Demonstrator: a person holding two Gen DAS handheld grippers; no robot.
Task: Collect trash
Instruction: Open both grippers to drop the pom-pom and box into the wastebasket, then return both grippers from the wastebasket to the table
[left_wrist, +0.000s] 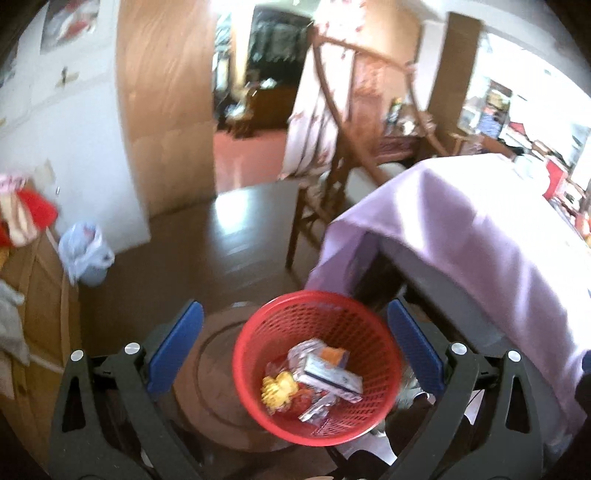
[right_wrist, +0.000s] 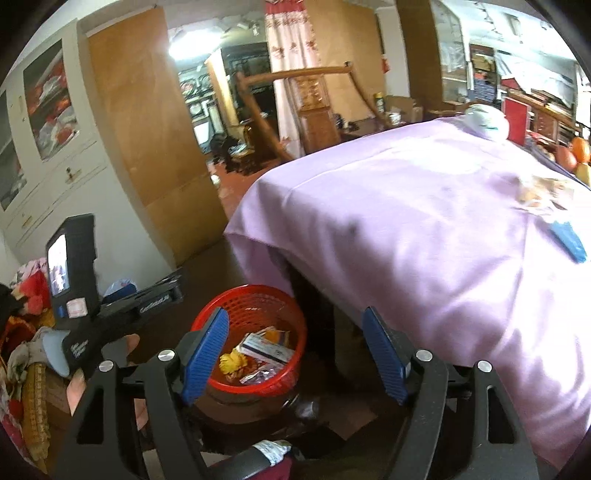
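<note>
A red mesh basket (left_wrist: 258, 343) stands on a round wooden stool beside the table and holds several pieces of trash: a white and blue carton (left_wrist: 332, 378), a yellow wrapper (left_wrist: 277, 388) and foil scraps. My left gripper (left_wrist: 295, 347) is open above it, blue pads on either side of the basket. In the right wrist view the basket (right_wrist: 255, 302) sits low left of centre. My right gripper (right_wrist: 295, 354) is open and empty over the basket's right side. On the table lie a blue packet (right_wrist: 569, 240), a crumpled wrapper (right_wrist: 543, 192) and a white wad (right_wrist: 487, 118).
The table under a lilac cloth (right_wrist: 406, 221) fills the right. A wooden chair (left_wrist: 332, 184) stands behind it. A blue bin with a plastic bag (left_wrist: 86, 251) sits by the white cabinet (right_wrist: 66, 155). The left gripper's body (right_wrist: 85, 295) shows at left.
</note>
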